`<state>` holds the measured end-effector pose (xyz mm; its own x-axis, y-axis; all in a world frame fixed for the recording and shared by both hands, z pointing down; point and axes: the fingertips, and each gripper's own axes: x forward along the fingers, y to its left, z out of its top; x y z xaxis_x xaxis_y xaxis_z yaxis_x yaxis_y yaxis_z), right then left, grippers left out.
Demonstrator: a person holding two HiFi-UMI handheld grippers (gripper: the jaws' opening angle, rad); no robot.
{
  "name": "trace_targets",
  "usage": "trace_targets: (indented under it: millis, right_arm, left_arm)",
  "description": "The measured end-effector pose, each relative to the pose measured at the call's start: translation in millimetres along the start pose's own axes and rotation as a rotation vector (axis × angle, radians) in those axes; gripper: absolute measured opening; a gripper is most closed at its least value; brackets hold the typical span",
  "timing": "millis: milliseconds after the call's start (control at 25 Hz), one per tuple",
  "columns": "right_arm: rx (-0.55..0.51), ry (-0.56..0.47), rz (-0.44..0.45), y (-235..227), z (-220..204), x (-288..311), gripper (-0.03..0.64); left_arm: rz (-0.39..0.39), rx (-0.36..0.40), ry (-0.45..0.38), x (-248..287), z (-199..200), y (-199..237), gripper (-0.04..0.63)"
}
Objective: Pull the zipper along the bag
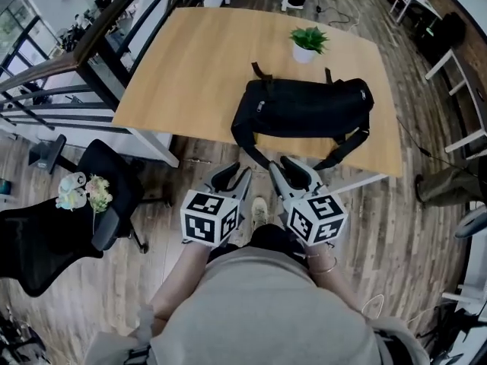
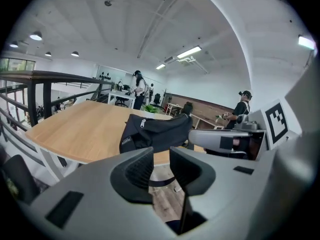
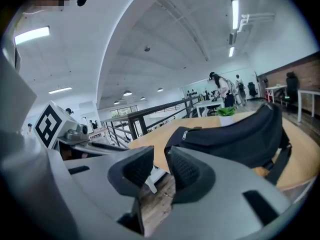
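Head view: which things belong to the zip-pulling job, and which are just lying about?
For the job: black bag; zipper pull; left gripper and right gripper, both open and empty.

Lying about: potted plant; office chair. The table only supports the bag.

Head view steeply down; gripper views low toward shared bag (image 1: 304, 109)

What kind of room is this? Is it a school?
Likely an open office, not a school: a big light wooden table, a black wheeled office chair on the wood-plank floor, and people standing at far desks.
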<state>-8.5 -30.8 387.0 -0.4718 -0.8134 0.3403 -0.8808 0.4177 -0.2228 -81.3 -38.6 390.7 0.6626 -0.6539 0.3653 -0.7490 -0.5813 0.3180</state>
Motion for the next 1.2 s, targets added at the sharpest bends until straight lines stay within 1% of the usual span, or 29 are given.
trace_targets:
  millis: [200, 320, 400, 520, 640, 840, 1200]
  right_arm:
    - [-0.034, -0.009, 0.057, -26, 36, 39, 0.100]
    - [-0.052, -0.006, 0.085, -41, 49, 57, 0.100]
    - [-0.056, -0.004, 0.098, -55, 55, 65, 0.100]
    - [-0.029, -0.016, 0.108, -80, 65, 71, 0.100]
    - [-0.024, -0.027, 0.095, -103, 73, 77, 0.097]
    - [-0.022, -0.010, 0.073, -123, 77, 83, 0.098]
    - [0.002, 0.022, 0.070, -125, 68, 93, 0.098]
  left_arm:
    - [0.059, -0.012, -0.031, 32, 34, 24, 0.108]
    - [0.103, -0.026, -0.076, 53, 55, 36, 0.107]
    - [0.119, -0.037, -0.095, 67, 66, 42, 0.107]
    - [0.132, -0.045, -0.104, 88, 78, 51, 0.107]
    - [0.141, -0.047, -0.104, 107, 89, 57, 0.107]
    - [0.143, -0.055, -0.098, 122, 94, 58, 0.107]
    - [0.138, -0.059, -0.061, 134, 93, 70, 0.107]
